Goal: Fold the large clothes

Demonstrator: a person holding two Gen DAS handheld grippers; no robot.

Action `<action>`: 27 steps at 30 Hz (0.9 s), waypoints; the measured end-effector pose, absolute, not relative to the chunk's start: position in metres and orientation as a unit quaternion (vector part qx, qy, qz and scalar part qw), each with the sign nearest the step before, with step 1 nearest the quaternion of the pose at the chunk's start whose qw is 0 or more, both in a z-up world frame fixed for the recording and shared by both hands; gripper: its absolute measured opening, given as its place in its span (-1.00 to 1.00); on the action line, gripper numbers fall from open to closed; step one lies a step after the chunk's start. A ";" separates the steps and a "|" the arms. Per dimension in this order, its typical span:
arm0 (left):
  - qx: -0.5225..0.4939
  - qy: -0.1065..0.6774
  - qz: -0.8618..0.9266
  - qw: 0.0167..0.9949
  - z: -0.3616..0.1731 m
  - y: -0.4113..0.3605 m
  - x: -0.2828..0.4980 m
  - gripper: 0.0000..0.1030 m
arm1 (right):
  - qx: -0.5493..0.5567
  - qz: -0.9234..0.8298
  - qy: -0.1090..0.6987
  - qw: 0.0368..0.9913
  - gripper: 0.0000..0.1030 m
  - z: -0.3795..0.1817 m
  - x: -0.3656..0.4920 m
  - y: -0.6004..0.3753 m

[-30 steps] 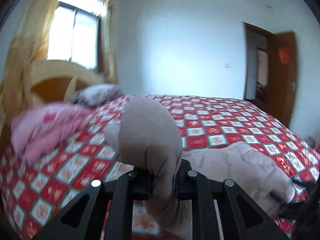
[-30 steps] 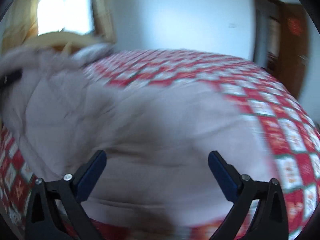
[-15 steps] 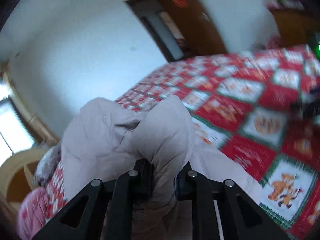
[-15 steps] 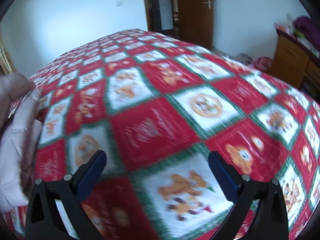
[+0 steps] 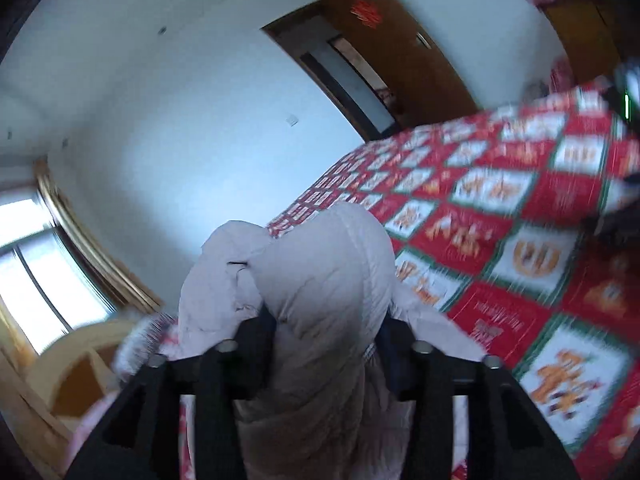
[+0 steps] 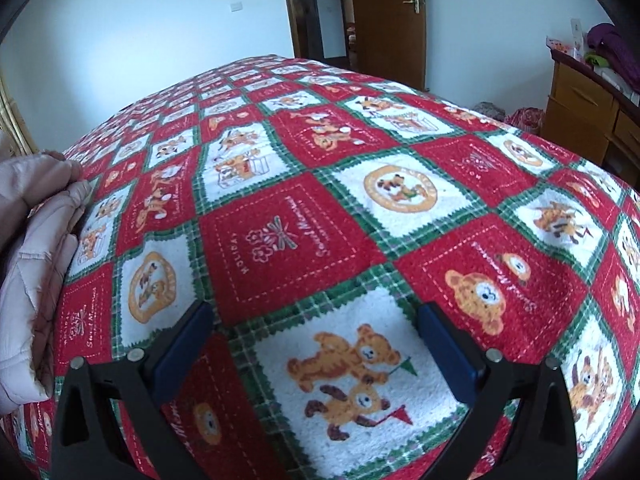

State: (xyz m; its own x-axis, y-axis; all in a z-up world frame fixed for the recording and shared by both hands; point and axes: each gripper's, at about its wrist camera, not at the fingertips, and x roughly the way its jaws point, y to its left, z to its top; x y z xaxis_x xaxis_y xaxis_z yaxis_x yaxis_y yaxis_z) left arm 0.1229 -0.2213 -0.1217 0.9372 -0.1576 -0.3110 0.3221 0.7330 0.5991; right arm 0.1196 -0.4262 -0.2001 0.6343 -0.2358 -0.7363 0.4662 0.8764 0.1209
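Left hand-held gripper [image 5: 326, 320]: jaws have just been opening and now stand partly apart. A bunched fold of the padded jacket [image 5: 320, 280] still sits between the fingers and bulges up above them. The fabric lies against both inner faces; whether the pads still press on it cannot be told. View is rolled, with motion blur.

Right hand-held gripper [image 6: 316, 328]: jaws wide apart, blue pads [image 6: 182, 354] bare, nothing between them. It points down at the bed cover [image 6: 288, 236], hanging over a white square printed with two bears; contact with the cover cannot be told.

Padded jacket: pale pinkish-grey, quilted. It lies heaped on the bed at the left edge of the right wrist view [image 6: 28, 264], well apart from the right hand-held gripper.

Bed cover: red, white and green patchwork squares with bear prints, spread flat.

Surroundings: brown wooden door [image 6: 386, 20], wooden dresser [image 6: 584, 116] with purple cloth on top, window [image 5: 28, 276], wooden headboard [image 5: 76, 364].
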 end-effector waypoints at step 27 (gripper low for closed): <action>0.052 0.286 0.122 0.949 -0.084 -0.020 0.335 0.99 | 0.046 -0.082 0.357 0.929 0.42 -0.027 0.265 -0.264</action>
State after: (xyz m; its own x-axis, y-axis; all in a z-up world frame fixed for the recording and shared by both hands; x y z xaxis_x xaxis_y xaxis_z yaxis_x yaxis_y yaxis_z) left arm 0.3350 -0.0197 -0.0842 0.8065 0.2607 -0.5306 -0.2008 0.9650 0.1689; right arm 0.2650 -0.2636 -0.0269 0.7321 -0.1194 -0.6706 0.1851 0.9823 0.0272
